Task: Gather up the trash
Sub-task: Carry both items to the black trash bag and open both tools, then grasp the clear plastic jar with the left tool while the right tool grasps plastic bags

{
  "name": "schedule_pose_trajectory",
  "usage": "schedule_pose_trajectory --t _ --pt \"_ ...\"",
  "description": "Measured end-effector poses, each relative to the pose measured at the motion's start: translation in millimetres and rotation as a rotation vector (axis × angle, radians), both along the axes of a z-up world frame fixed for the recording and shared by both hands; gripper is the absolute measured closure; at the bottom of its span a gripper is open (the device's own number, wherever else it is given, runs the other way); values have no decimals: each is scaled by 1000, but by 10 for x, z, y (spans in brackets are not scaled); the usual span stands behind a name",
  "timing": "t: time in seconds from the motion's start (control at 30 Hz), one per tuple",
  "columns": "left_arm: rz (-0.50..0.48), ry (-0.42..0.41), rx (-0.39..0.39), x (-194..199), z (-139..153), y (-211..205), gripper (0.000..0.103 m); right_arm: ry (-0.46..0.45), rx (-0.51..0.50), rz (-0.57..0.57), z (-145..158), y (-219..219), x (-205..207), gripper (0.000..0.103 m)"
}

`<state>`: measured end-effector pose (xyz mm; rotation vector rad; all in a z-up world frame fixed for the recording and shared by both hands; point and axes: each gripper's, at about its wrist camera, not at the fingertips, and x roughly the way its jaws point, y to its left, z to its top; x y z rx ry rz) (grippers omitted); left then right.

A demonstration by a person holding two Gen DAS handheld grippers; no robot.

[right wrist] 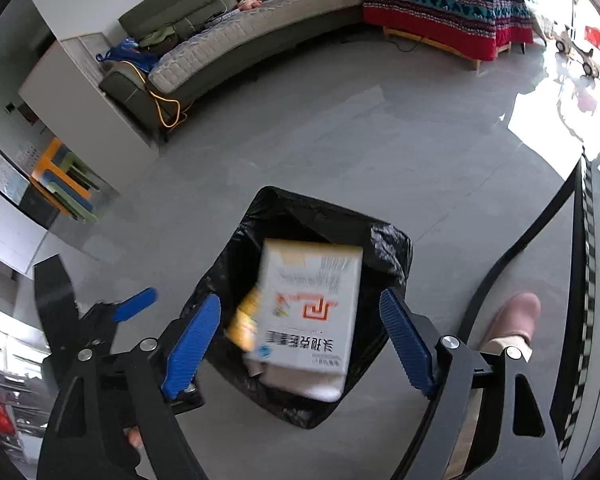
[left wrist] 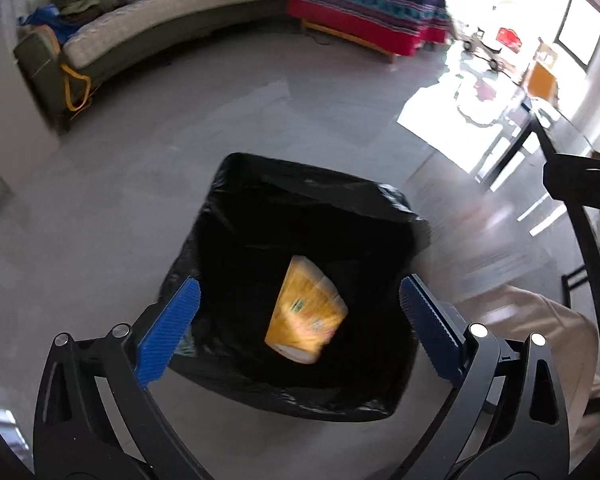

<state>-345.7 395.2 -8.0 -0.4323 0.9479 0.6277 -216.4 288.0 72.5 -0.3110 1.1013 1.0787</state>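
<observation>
A bin lined with a black bag (left wrist: 307, 184) stands on the grey floor, straight below both grippers. In the left wrist view a blurred yellow packet (left wrist: 305, 312) is inside its dark mouth, and my left gripper (left wrist: 300, 286) stands wide open over it, touching nothing. In the right wrist view a white box with red print (right wrist: 311, 312) hangs, blurred, over the bin (right wrist: 391, 240) between the blue pads (right wrist: 192, 340) of my right gripper (right wrist: 300, 298). There is a gap on each side of it. The yellow packet (right wrist: 244, 320) shows beside the box.
A grey curved sofa (left wrist: 160, 20) and a bed with a red patterned cover (left wrist: 359, 12) line the far wall. A person's beige trouser leg (left wrist: 539, 320) and pink slipper (right wrist: 515, 316) stand right of the bin. Black table legs (left wrist: 515, 148) are at the right.
</observation>
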Motion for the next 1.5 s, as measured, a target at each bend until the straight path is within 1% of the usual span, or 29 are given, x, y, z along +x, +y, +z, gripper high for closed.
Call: schedule_pose_trajectory --t 0.1,0.23,0.37,0.43,0.53,0.63,0.83,0.97,1.1,1.37,1.5 --pt "14 -7 -4 -61 -12 82 6 7 9 3 -12 6 28 20" --pt "-3 -2 -1 67 16 37 6 -3 10 -11 -25 -151 84 20" --pt "-46 6 7 195 36 -91 6 29 30 -40 -42 -298 180 20" --pt "-66 4 10 271 60 -159 6 30 49 -62 -3 -408 243 20" --pt "-105 -7 13 411 152 -305 6 32 78 -99 70 -615 331 20" --pt "-168 -30 22 637 285 -509 6 28 105 -140 147 -887 434 20" --pt "-294 -67 39 1128 513 -1014 6 5 121 -246 277 -1551 711 20" --pt "-385 -83 43 1462 602 -1393 6 -31 120 -340 377 -2084 943 20" --pt "-482 -80 49 1809 650 -1746 6 -58 114 -432 437 -2556 1148 20" --pt "-638 -95 59 2443 767 -2433 6 -102 61 -619 459 -3532 1546 20" --pt "-700 -84 80 2775 791 -2763 6 -138 1 -716 417 -4086 1740 20"
